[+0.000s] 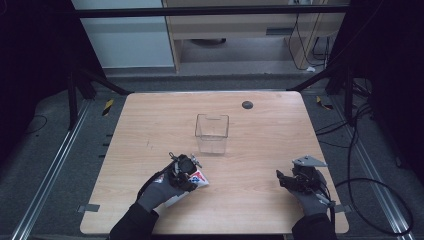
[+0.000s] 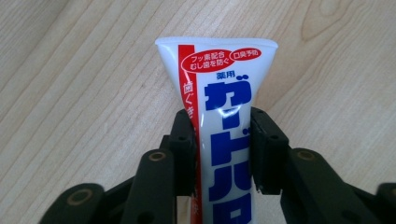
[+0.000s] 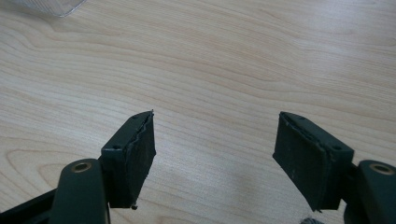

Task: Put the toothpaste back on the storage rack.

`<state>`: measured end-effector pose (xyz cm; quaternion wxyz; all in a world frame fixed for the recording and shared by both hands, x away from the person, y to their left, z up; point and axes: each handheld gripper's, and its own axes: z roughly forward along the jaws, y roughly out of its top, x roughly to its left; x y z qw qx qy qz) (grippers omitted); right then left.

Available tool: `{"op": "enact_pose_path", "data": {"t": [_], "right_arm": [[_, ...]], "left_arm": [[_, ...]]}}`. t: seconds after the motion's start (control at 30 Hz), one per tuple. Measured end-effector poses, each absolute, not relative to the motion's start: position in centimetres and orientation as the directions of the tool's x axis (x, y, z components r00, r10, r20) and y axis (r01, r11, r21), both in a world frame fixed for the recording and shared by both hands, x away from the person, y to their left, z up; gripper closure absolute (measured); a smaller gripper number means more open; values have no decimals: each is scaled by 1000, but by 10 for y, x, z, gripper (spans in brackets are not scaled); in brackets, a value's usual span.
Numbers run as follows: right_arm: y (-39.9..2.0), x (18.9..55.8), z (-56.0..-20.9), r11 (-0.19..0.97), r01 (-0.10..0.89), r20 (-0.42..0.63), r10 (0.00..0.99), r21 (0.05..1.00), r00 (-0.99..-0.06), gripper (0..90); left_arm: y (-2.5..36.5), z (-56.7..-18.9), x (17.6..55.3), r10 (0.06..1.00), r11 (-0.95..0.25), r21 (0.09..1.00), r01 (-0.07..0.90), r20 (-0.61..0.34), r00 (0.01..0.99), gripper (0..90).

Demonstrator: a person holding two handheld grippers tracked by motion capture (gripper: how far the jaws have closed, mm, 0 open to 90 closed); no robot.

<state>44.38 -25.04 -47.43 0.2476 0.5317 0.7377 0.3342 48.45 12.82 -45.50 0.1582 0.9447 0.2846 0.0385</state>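
The toothpaste tube (image 2: pixel 224 140) lies on the table (image 1: pixel 260 200) near its front edge, and the left gripper (image 2: pixel 223 154) has its jaws pressed on both sides of it, so the grasp step seems done. Next I judge a lift toward the clear box (image 1: pixel 212 132), which stands near, with free wood between. The right gripper (image 3: pixel 215 154) rests wide open and holds nothing, well apart.

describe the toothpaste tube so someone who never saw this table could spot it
On the light wooden table, look near the front edge, left of centre, short of the clear plastic box. The white toothpaste tube lies between the left tongs; it alone carries blue lettering and a red stripe.
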Motion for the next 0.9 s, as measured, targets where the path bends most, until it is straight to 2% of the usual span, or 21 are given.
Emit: {"op": "enact_pose_path", "data": {"t": [0.2,0.4,0.6,0.9], "right_arm": [[-251,443,-475,211,619,-11,951,757,-311,287],[-252,443,-475,210,619,-13,952,757,-307,287],[-251,443,-475,209,615,-15,952,760,-305,287],[-251,443,-474,208,613,-17,953,762,-303,287]], "left_arm": [[133,-446,479,549,-777,357,519,-21,836,694],[143,-419,470,559,-737,460,496,2,829,699],[156,-399,468,601,-645,600,474,15,799,701],[164,-382,467,668,-560,713,422,88,739,704]]}}
